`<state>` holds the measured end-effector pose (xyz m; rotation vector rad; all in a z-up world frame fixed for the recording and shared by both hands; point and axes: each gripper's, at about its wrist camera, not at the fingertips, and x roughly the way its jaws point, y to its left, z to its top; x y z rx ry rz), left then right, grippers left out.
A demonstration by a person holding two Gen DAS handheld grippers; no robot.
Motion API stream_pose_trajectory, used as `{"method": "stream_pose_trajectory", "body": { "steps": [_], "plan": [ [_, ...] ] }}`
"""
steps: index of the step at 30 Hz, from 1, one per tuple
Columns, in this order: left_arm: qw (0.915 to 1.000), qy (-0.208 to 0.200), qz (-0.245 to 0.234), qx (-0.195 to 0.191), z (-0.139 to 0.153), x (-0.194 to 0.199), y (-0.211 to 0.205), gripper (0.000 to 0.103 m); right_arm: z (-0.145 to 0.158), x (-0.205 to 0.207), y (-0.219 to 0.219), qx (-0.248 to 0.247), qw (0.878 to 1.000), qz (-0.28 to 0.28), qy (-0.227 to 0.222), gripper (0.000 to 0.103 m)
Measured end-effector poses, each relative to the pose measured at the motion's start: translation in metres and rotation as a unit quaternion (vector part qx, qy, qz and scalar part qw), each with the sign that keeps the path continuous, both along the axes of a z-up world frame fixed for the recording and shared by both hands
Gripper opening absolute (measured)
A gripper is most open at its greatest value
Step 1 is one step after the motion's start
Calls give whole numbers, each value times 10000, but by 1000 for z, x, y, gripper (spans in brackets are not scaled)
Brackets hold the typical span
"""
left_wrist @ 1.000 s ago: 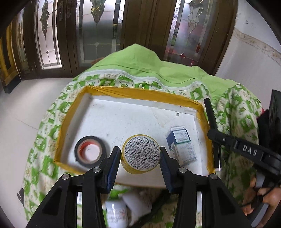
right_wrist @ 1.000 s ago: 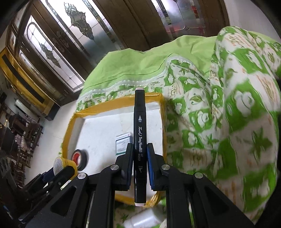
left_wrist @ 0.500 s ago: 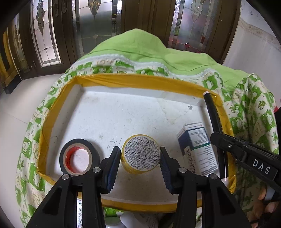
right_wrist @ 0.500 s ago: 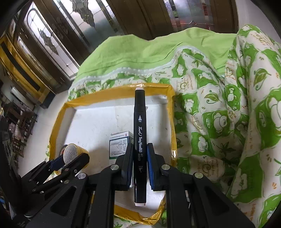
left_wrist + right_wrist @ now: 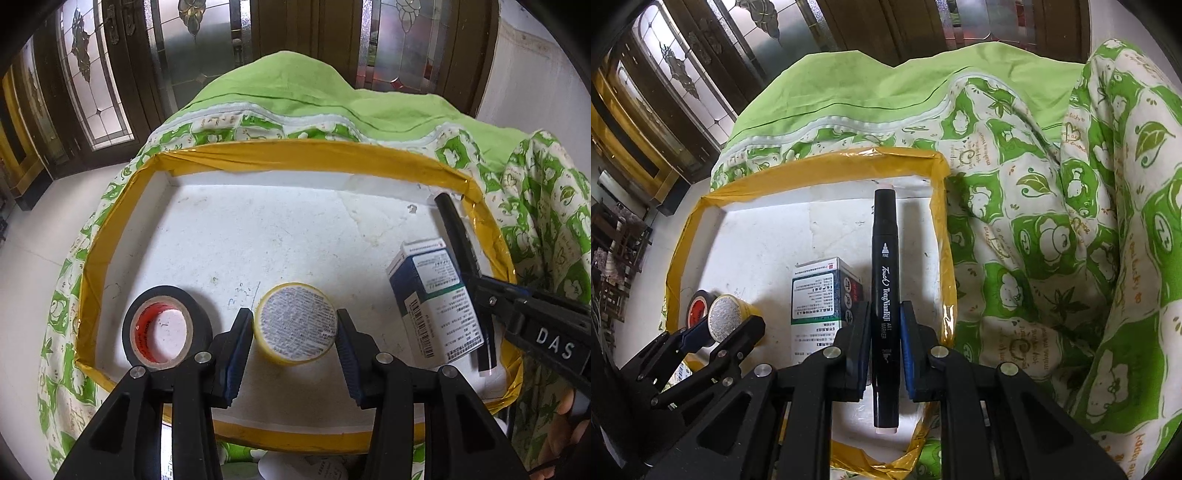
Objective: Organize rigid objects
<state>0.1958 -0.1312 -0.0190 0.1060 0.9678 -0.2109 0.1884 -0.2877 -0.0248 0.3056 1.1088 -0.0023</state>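
Observation:
A white foam tray with a yellow-taped rim (image 5: 295,155) (image 5: 827,158) lies on a green patterned quilt. My left gripper (image 5: 295,332) is shut on a small yellow round tin (image 5: 295,323), low over the tray's near middle. A black tape roll (image 5: 166,328) lies in the tray to its left, a blue-and-white medicine box (image 5: 436,299) (image 5: 820,291) to its right. My right gripper (image 5: 884,332) is shut on a black marker (image 5: 884,280) that points forward along the tray's right side, beside the box. The marker also shows in the left wrist view (image 5: 461,258).
The quilt (image 5: 1052,221) bulges high to the right of the tray. White bottles (image 5: 310,467) lie just under the tray's near edge. Dark wooden doors with patterned glass (image 5: 207,48) stand behind. The left gripper (image 5: 713,332) shows at the lower left of the right wrist view.
Both grippers have moved forward and down over the tray, each still holding its object. The marker now sits inside the tray's right edge, and the tin is near the tray floor.

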Motion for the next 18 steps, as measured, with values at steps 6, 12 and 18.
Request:
{"method": "stream_pose_trajectory", "body": {
  "steps": [6,12,18],
  "plan": [
    [9998,-105,-43,183,0,-7,-2,71,2,-3,-1,-50,9999,-54,-122,14],
    [9993,-286,-151,185,16,-20,-2,78,18,-17,-6,92,9986,-149,-492,28],
    [9986,-472,-240,14,35,-59,13,88,47,-50,-23,332,9930,-455,-1035,49]
  ]
}}
